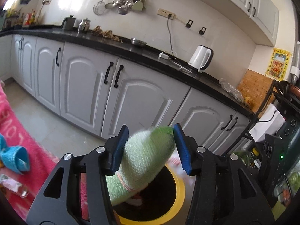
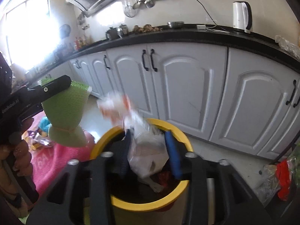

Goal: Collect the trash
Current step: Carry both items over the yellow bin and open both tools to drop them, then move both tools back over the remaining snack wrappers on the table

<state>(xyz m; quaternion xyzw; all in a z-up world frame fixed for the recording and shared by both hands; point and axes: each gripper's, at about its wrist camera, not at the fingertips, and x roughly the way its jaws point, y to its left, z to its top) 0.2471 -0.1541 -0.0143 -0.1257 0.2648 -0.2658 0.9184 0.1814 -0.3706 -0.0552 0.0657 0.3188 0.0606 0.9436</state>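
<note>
My left gripper is shut on a pale green knitted cloth and holds it over the yellow-rimmed trash bin. The same cloth and left gripper show in the right wrist view, left of the bin. My right gripper is shut on a crumpled white plastic wrapper with orange print, right above the bin's opening. Dark and red trash lies inside the bin.
White kitchen cabinets under a black counter stand behind the bin. A pink towel with a blue cloth and wrappers lies at left. A rack with bags stands at right.
</note>
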